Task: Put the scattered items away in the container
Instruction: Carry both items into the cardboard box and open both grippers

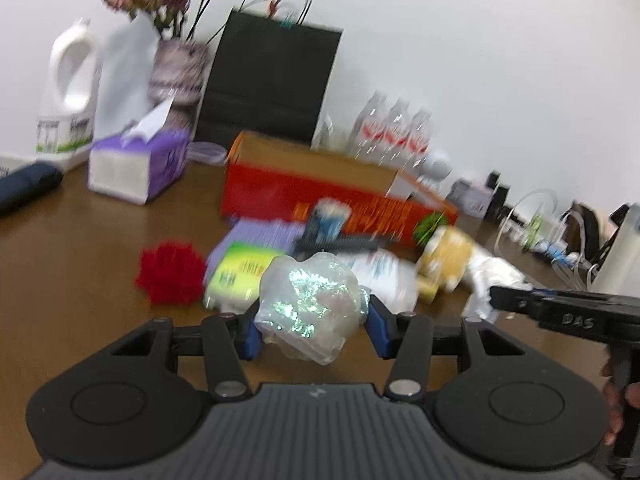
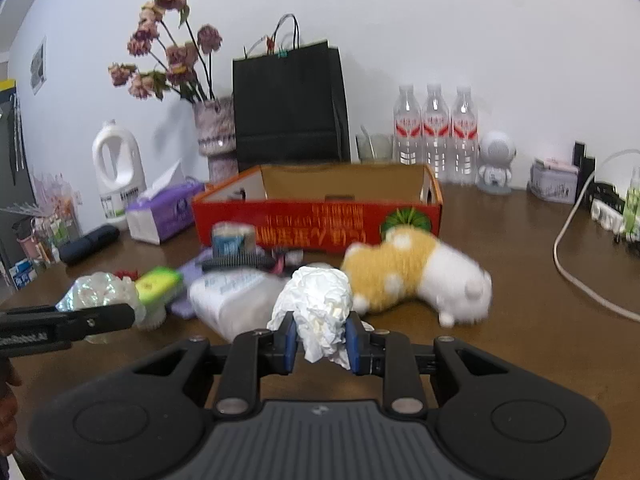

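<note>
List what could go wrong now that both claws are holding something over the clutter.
1. The left claw pinches a crinkly iridescent plastic wad only at its sides; it may slip out.
2. The right claw grips a crumpled white tissue whose loose tail may tear or shed.
3. The red cardboard box lies beyond the plush toy; a low carry could snag it.

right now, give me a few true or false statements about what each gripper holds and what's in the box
1. The left gripper is shut on a shiny plastic wad. True.
2. The right gripper is open and empty. False: it is shut on a crumpled white paper ball.
3. The plush toy lies inside the red box. False: it lies on the table in front of the box.
4. Three water bottles stand behind the box. True.
5. The black bag lies flat. False: it stands upright by the wall.
</note>
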The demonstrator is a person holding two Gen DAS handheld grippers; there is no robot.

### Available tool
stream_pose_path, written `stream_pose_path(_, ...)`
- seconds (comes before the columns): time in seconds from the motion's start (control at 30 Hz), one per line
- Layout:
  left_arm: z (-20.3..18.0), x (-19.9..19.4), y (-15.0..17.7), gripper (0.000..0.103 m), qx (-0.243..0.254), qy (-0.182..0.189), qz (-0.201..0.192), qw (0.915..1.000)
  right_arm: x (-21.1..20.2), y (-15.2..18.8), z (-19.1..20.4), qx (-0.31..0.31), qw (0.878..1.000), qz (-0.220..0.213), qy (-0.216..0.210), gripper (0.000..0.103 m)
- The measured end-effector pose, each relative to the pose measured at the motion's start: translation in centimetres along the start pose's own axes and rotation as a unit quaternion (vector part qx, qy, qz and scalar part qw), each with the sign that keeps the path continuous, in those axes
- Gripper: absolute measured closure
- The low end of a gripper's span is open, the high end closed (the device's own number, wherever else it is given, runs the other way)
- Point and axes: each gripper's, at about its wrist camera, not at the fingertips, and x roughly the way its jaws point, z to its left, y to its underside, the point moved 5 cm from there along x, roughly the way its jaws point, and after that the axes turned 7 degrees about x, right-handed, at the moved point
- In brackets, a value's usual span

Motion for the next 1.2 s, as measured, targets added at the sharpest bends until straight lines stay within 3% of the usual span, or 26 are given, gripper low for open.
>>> stream_pose_path(0.27,0.8,2.0,-8.7,0.052,0.011,0.01,-0.043,0.999,2.0,-8.1,1.1,-0.019,0.999,-0.042,-0.007,0.08)
stream_pose_path(0.37,1.5,5.3,-12.0,0.052,-0.002,0.013,-0.023,0.9996,4.7,-11.4,0.8,-0.011,0.999,-0.035,0.001,0.08)
stream_pose_path(0.53,2.3,12.2,-15.2,0.051,0.002,-0.021,0.021,0.9996,10.9,-14.6,-0.4,0.012,0.999,-0.001,0.034,0.08)
stream_pose_path(0.73,3.3,20.2,-14.5,0.051,-0.032,-0.042,0.114,0.9921,18.0,-13.9,-1.7,0.049,0.995,0.066,0.062,0.079)
stream_pose_path(1.0,2.9,24.6,-12.4,0.049,-0.003,-0.058,0.169,0.9839,22.9,-11.1,-2.5,0.06,0.987,0.129,0.078,0.077)
stream_pose_path(1.07,2.7,25.4,-12.0,0.04,0.003,-0.059,0.183,0.9814,23.3,-10.9,-2.6,0.06,0.986,0.133,0.082,0.064)
stream_pose_path(1.1,2.7,25.6,-11.8,0.03,0.003,-0.059,0.189,0.9803,23.4,-11.0,-2.7,0.061,0.985,0.136,0.082,0.058)
stream_pose_path(1.2,3.1,26.0,-11.6,0.021,0.002,-0.067,0.193,0.9789,23.6,-11.2,-2.8,0.056,0.983,0.144,0.099,0.04)
